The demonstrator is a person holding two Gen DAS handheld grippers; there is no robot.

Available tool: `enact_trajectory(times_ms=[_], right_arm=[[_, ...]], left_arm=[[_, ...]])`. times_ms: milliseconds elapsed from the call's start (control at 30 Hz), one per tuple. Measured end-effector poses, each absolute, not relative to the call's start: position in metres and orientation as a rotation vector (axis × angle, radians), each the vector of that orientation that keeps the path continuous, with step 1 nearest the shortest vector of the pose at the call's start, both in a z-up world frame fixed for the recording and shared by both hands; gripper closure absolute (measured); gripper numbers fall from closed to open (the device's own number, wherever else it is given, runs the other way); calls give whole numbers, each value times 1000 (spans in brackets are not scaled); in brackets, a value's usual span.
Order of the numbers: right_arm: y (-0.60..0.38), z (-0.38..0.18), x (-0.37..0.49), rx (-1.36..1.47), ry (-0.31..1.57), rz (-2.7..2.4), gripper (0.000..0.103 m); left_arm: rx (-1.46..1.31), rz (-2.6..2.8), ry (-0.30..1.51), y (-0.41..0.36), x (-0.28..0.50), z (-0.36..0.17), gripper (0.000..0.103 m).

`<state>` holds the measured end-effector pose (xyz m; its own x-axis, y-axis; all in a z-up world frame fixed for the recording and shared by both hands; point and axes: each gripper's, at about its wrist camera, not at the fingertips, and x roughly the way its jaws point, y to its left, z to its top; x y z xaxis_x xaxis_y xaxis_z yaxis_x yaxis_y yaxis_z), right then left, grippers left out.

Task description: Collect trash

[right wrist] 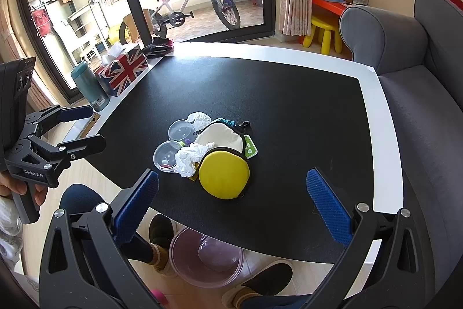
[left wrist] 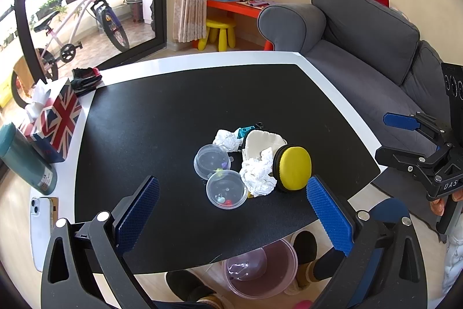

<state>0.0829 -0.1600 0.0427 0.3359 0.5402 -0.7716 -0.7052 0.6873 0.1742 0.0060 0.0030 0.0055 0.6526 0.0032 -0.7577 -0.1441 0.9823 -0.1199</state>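
Green card (right wrist: pixel 250 148) mostly hidden under pouch (right wrist: pixel 219 139), teal toy (left wrist: pixel 244 131) half covered, phone (left wrist: pixel 40 225) partly cut off

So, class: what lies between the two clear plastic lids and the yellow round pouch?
A crumpled white tissue lies between the lids and the yellow pouch, touching both; both wrist views show it.

Both grippers are hovering at the near edge of the table (left wrist: pixel 202 60), fingers spread wide and holding nothing. The left gripper (left wrist: pixel 231 210) is pointing across the table from its near left side; the right gripper (right wrist: pixel 231 201) is doing the same from the near right. A hand (right wrist: pixel 17 190) is gripping the left gripper's handle, off the table's left edge. Only fingertips (left wrist: pixel 439 204) are showing on the right gripper's handle, off the table's right edge. The person's feet (right wrist: pixel 160 230) are resting under the table's near edge.
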Motion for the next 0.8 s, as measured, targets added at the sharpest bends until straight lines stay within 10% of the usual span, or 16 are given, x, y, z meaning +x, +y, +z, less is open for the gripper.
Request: enact_trajectory(times_ms=[800], right_arm=[[-159, 42, 83, -212, 917, 828, 3]], left_arm=[[-176, 94, 853, 6, 5, 2, 6]])
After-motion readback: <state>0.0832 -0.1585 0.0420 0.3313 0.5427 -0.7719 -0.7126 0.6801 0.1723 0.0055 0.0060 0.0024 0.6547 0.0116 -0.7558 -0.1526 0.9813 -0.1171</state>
